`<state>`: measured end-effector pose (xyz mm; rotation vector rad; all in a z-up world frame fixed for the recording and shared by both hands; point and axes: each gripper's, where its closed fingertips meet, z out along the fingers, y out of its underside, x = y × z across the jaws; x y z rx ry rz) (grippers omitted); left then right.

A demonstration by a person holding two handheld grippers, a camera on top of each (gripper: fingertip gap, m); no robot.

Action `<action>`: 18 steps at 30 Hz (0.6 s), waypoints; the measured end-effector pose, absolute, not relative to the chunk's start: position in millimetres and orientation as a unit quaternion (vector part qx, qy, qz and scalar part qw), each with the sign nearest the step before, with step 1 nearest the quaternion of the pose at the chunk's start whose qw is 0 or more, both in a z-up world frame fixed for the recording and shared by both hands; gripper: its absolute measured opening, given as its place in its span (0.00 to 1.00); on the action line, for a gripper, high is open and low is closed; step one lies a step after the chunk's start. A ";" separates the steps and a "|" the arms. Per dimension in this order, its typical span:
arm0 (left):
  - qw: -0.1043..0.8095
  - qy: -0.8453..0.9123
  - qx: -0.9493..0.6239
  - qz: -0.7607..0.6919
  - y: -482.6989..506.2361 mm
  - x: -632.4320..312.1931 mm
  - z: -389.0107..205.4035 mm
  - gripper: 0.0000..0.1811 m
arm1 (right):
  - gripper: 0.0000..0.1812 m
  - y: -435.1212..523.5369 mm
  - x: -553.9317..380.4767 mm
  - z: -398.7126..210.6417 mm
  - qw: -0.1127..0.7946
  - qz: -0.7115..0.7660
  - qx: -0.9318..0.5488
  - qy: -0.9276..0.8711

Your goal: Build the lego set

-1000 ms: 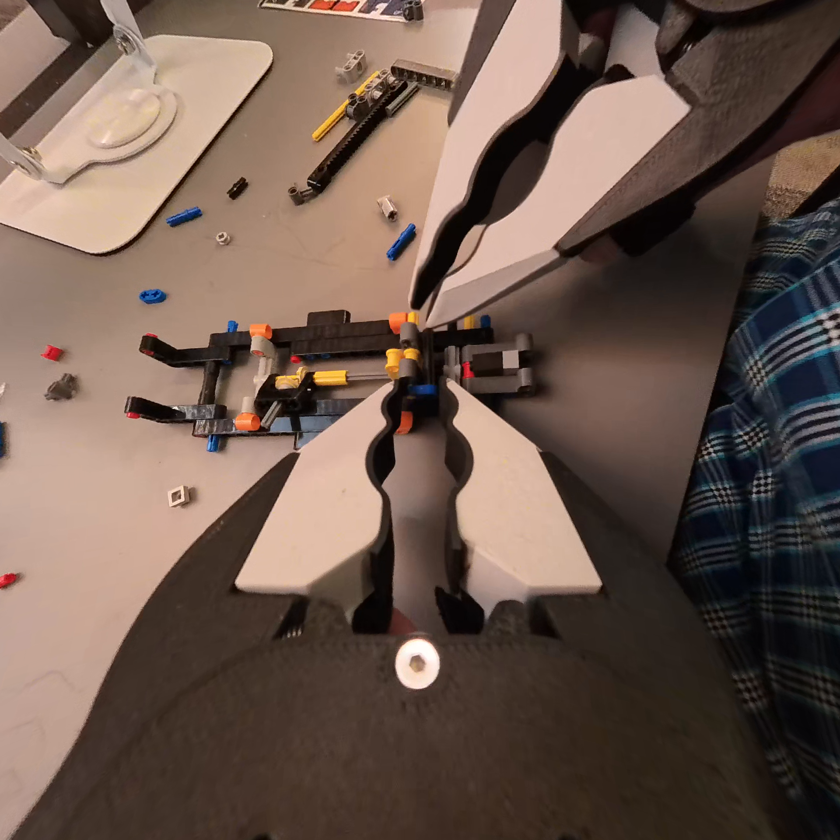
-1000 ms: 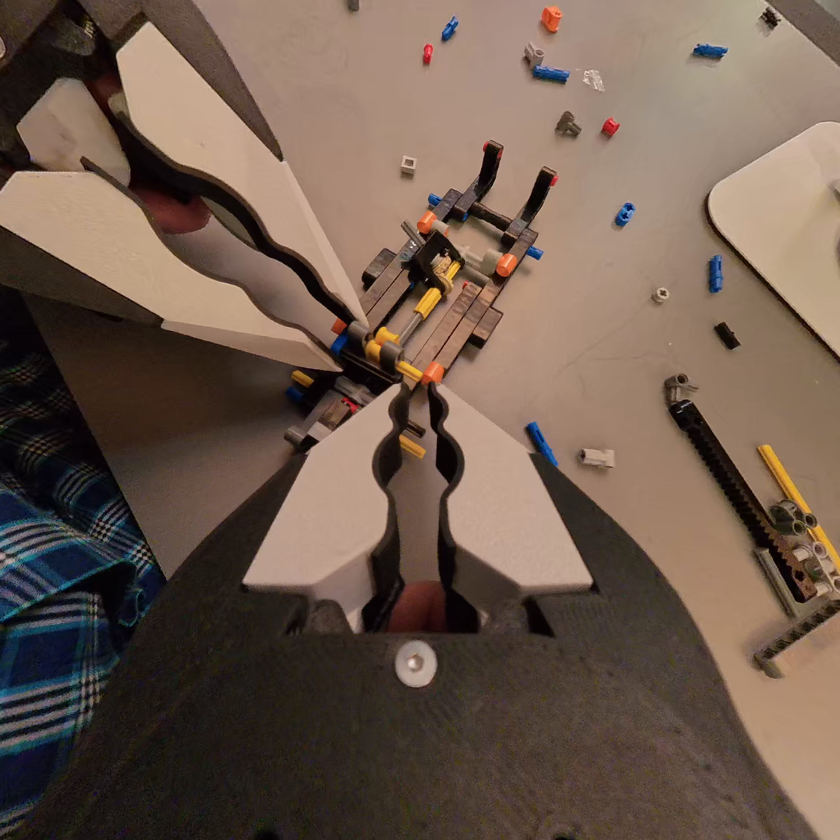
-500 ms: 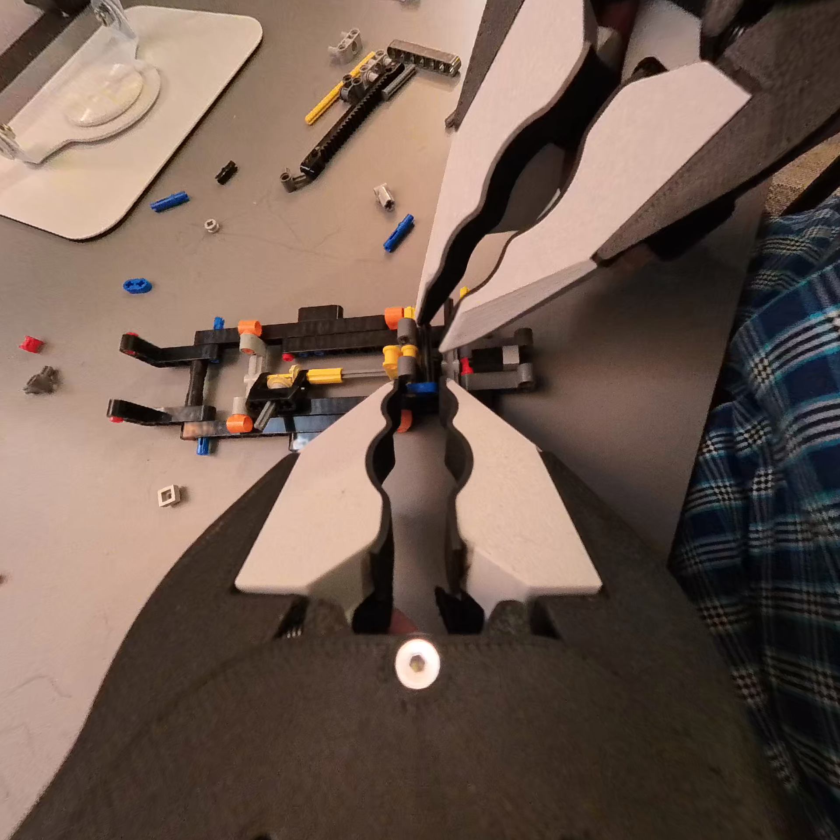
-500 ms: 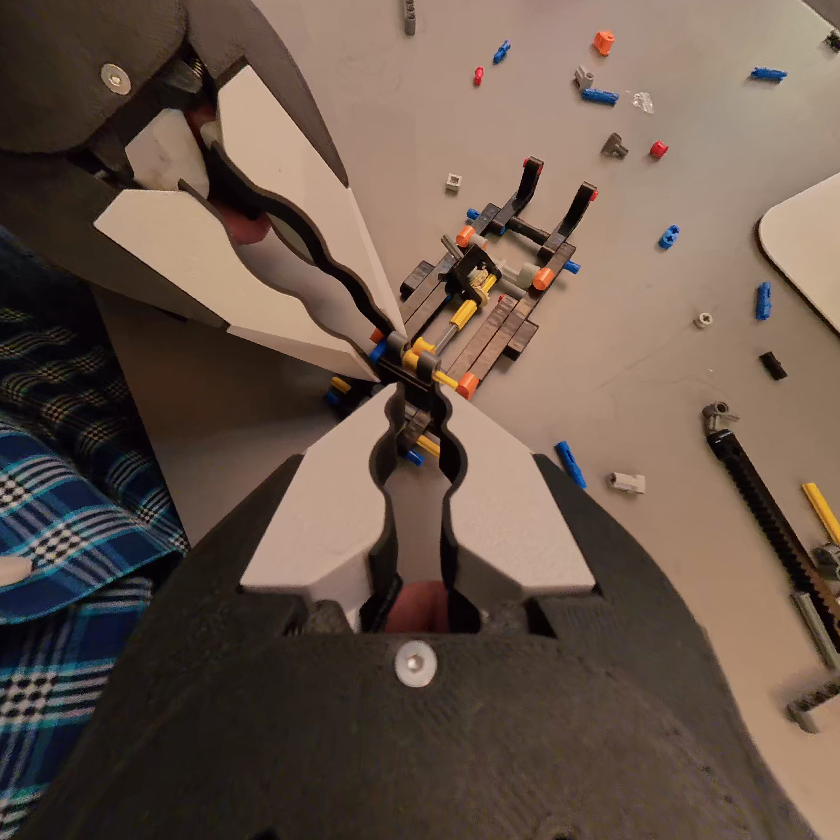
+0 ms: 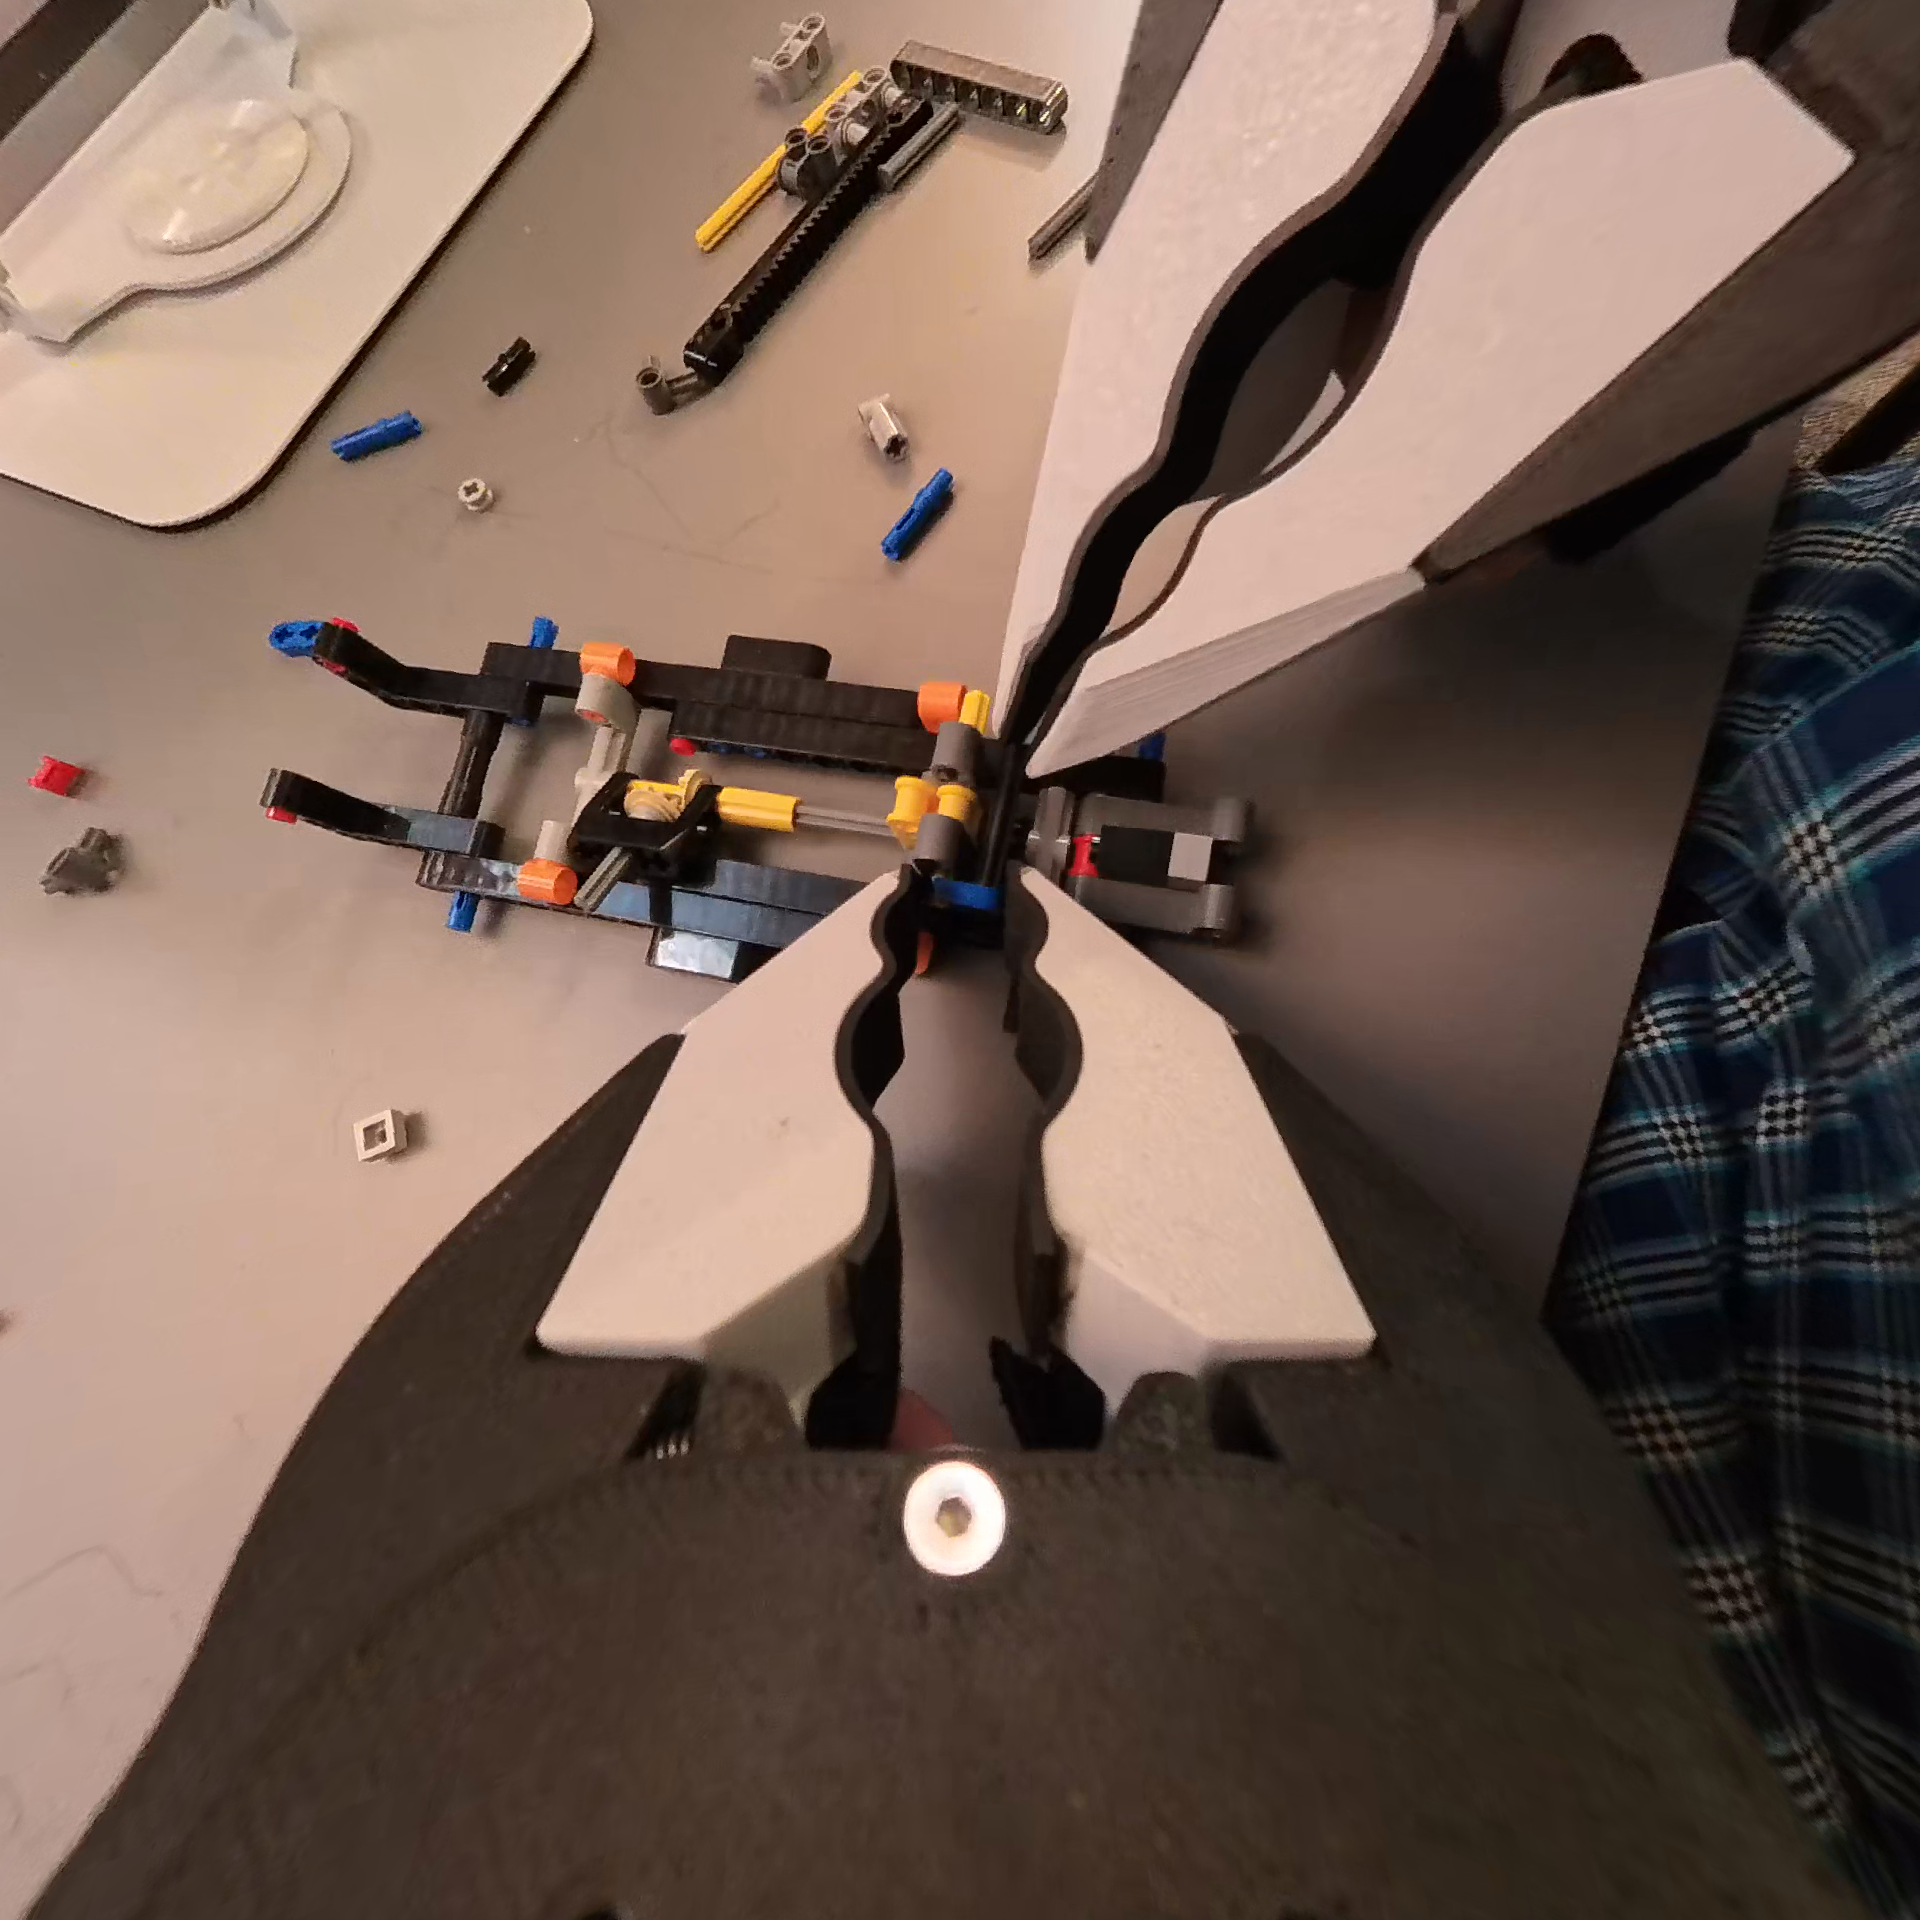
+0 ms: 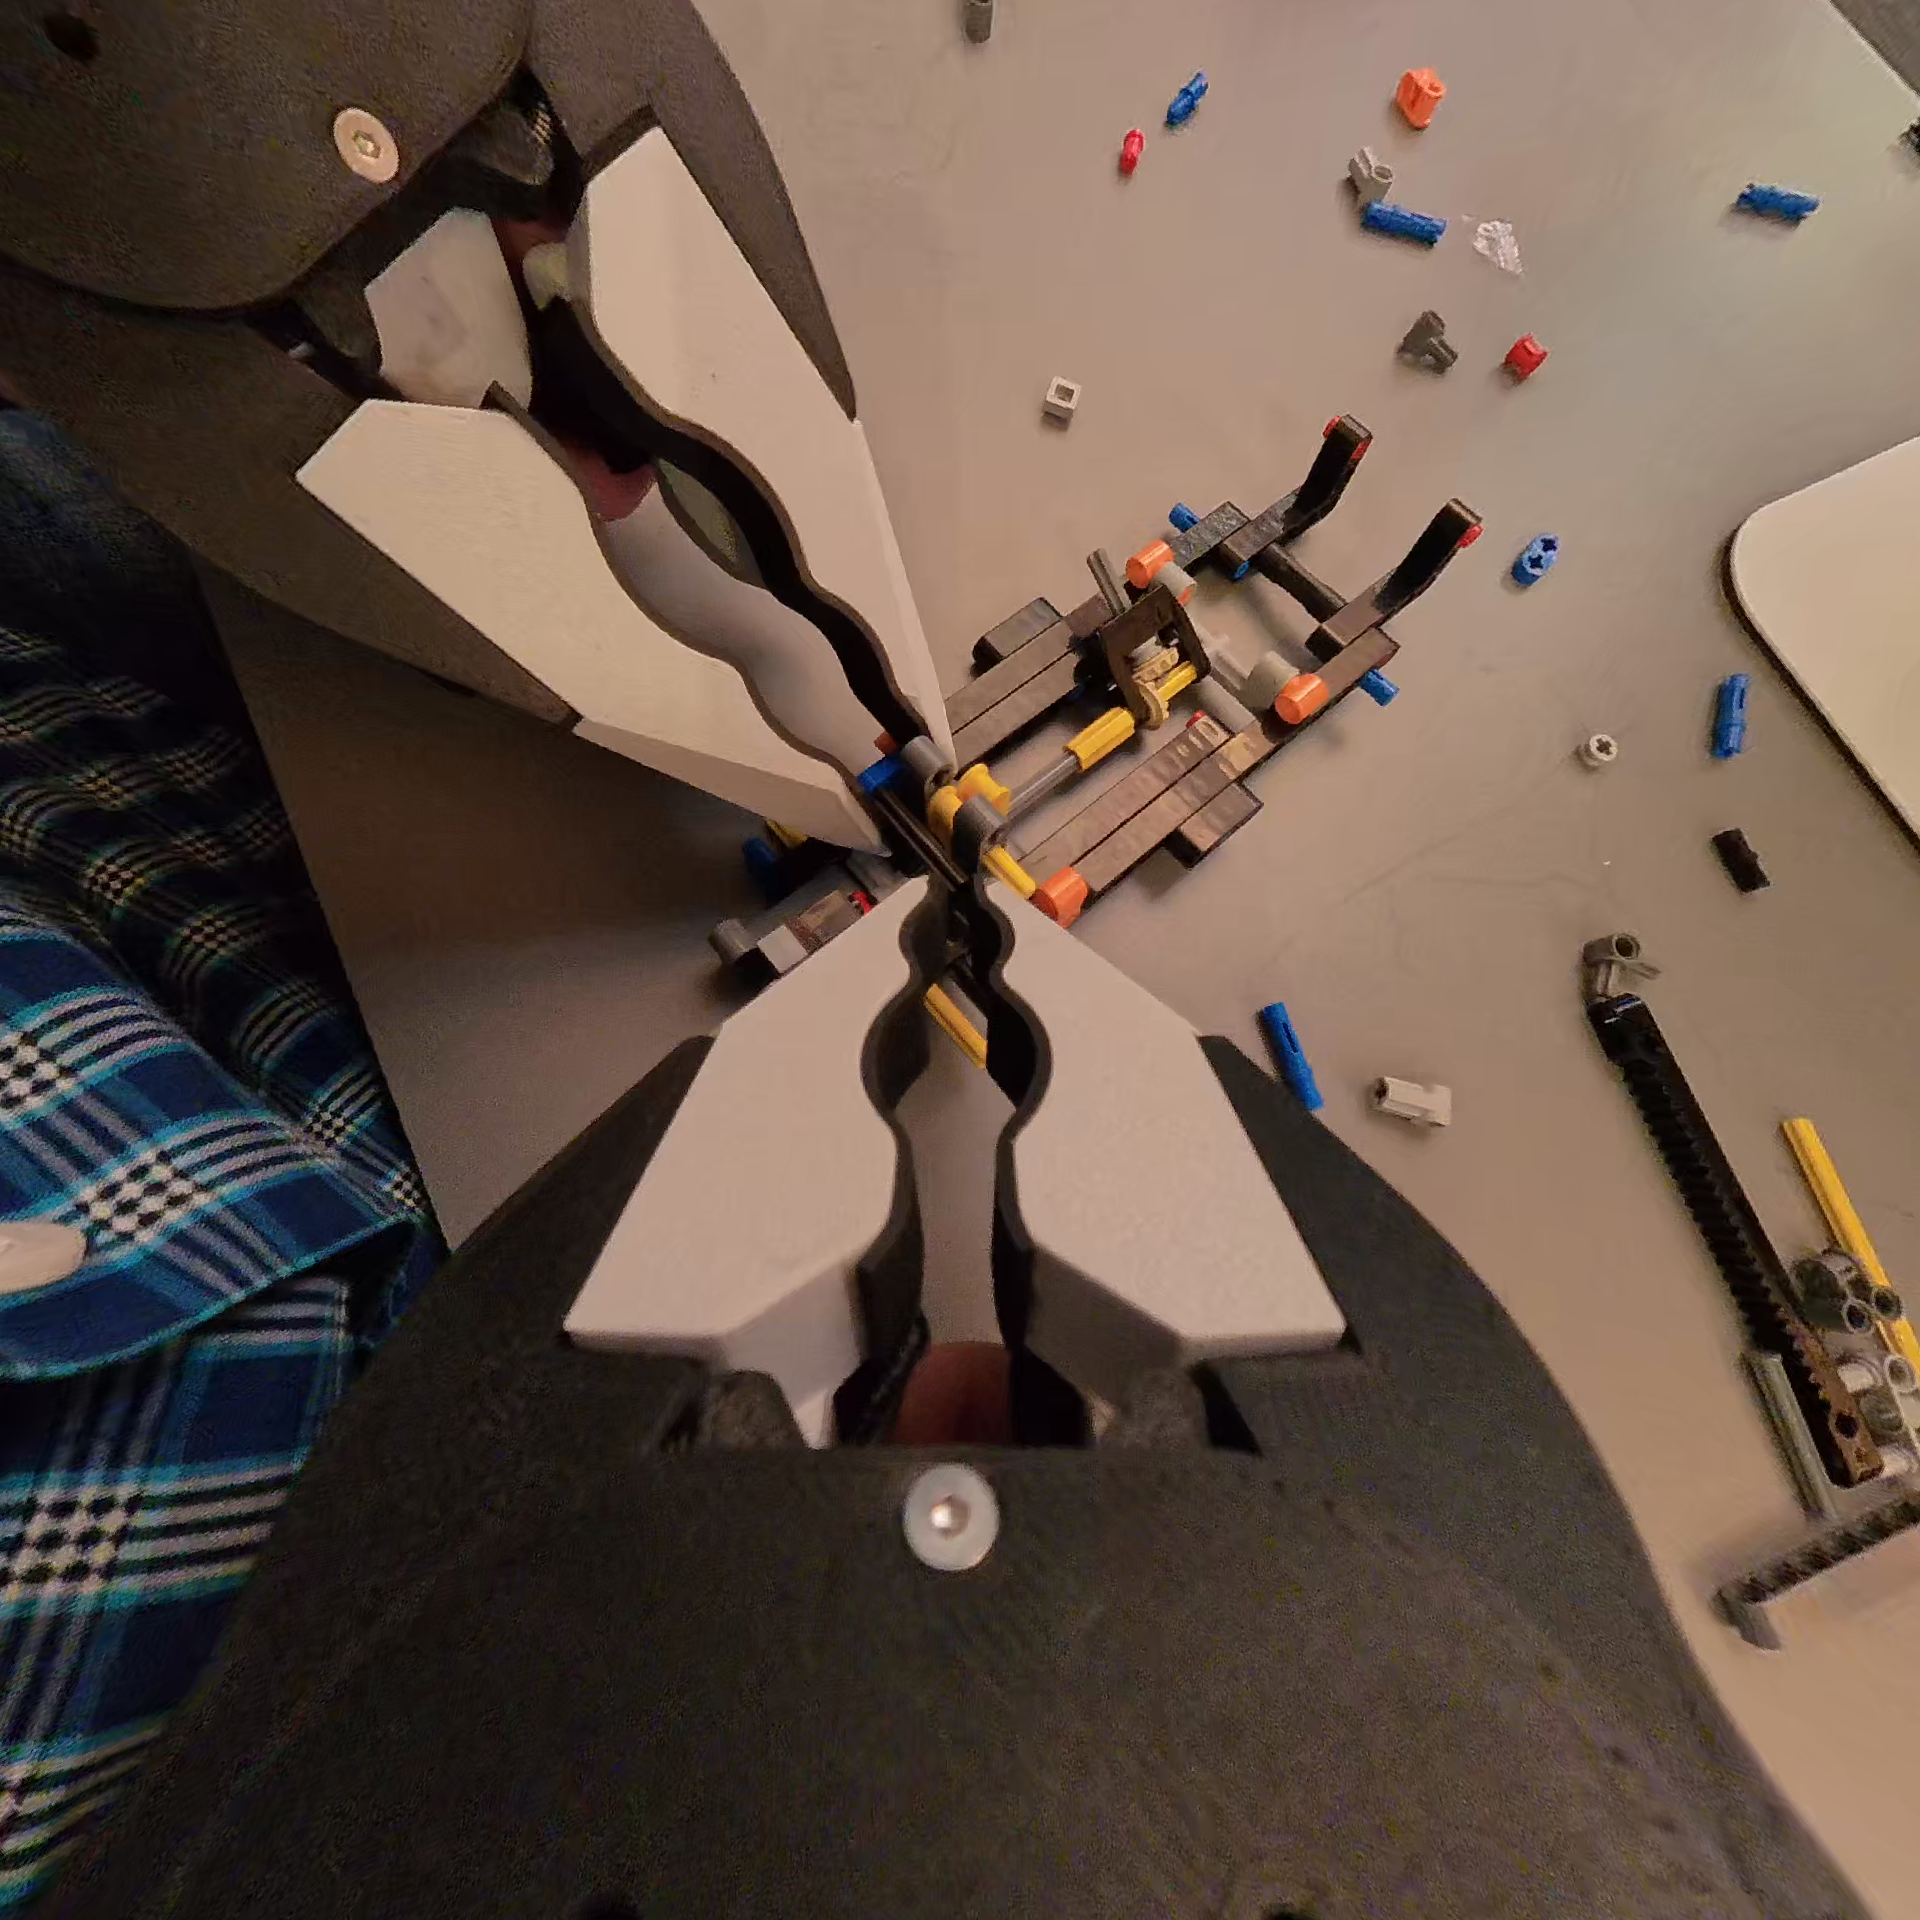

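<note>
Both claws, left claw (image 5: 961,894) and right claw (image 6: 951,894), are clenched on the lego chassis (image 5: 727,790) (opposite sides), so I'd squeeze evenly, keeping it flat on the bench (image 5: 312,1351).

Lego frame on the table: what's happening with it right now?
A person is working on the half-built black lego frame with two handheld claws. The left claw and the right claw both pinch a thin black piece at the frame's cross axle from opposite sides, jaws nearly shut. The frame lies flat on the grey table. Loose pins, a black toothed rack assembly and other parts sit unused.
</note>
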<state>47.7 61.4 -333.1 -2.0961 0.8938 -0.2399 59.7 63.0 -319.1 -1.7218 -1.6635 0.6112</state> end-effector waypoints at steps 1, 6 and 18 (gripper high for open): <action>0.413 0.357 -0.833 -0.095 61.5 48.0 -333.0 0.08 | 0.01 63.8 59.8 -317.7 0.330 0.237 -0.659 -0.633; 0.413 0.359 -0.831 -0.095 61.4 48.9 -332.9 0.08 | 0.05 93.5 74.3 -303.4 0.354 0.221 -0.676 -0.607; 0.413 0.345 -0.836 -0.108 59.9 49.1 -331.2 0.11 | 0.01 136.2 102.1 -340.5 0.302 0.135 -0.696 -0.637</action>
